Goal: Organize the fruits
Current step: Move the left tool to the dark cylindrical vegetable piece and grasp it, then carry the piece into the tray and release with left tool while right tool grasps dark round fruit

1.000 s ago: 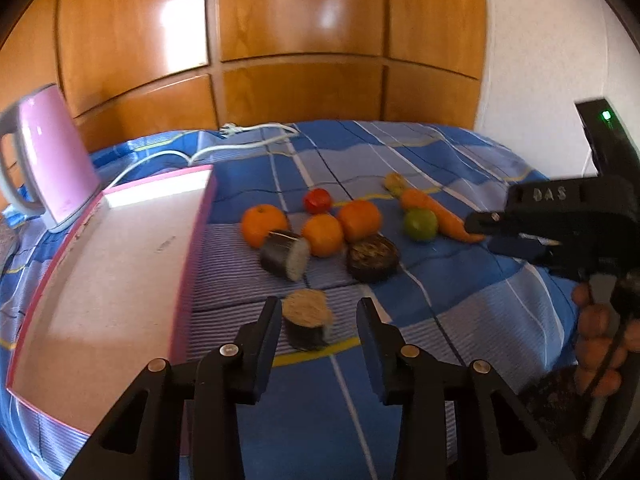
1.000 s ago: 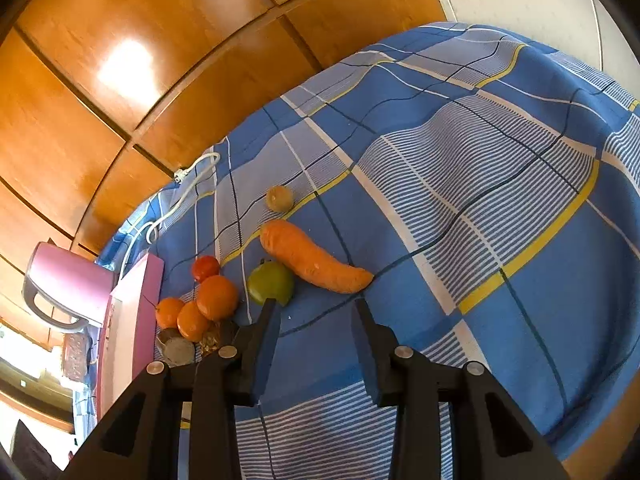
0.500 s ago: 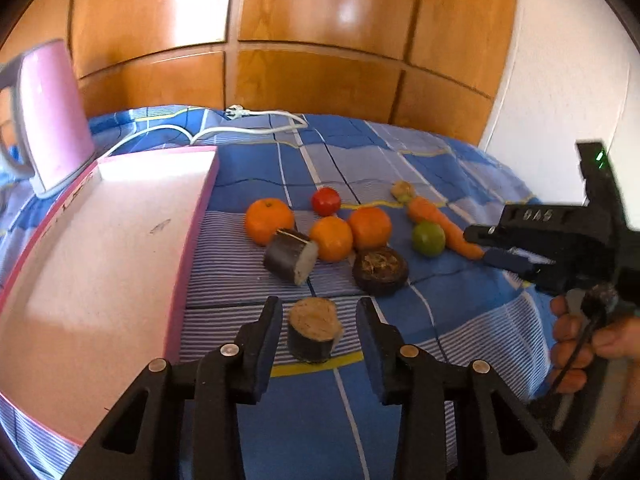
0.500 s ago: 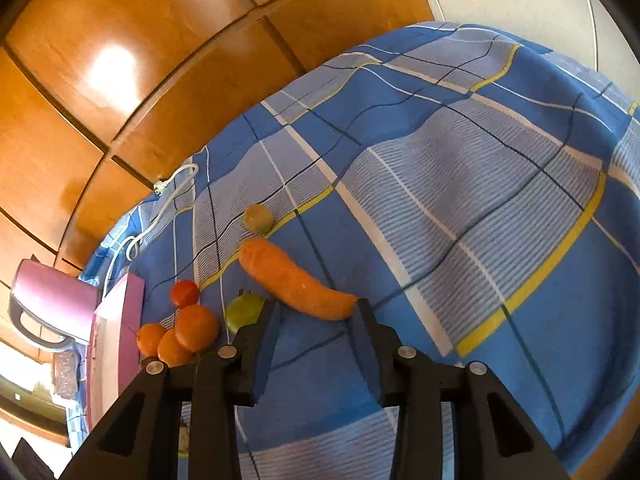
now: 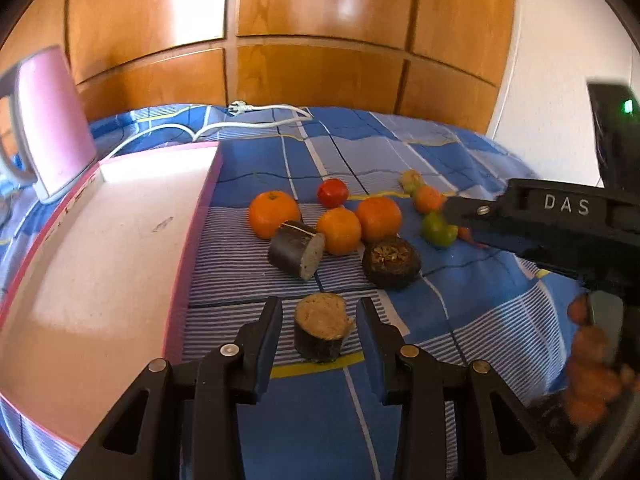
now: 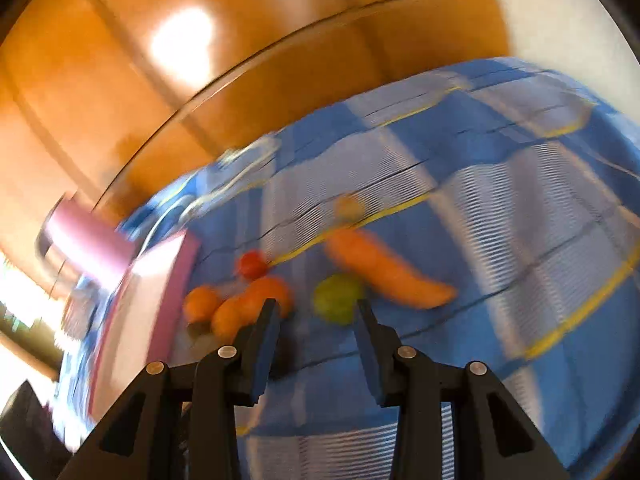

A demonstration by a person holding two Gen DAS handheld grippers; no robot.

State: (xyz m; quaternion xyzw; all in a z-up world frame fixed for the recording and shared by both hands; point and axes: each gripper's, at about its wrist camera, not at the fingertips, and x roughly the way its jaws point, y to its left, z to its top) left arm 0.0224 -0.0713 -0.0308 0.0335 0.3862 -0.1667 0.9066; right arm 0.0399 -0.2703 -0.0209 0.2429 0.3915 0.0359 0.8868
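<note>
Both tools angle downward with jaws parted and empty, left tool (image 5: 319, 330) and right tool (image 6: 316, 330).

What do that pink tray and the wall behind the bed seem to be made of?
The tray looks like cardboard: matte pale inside, thin pink rim, though I can't be sure. The wall looks like varnished wood panels: orange grain with glossy light reflections.

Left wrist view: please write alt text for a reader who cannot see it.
The left gripper straddles a short dark cylinder with a tan top on a blue plaid cloth, pads not touching it. Beyond lie three oranges, a tomato and a green fruit; a pink tray lies left, the right gripper reaches in.
</note>
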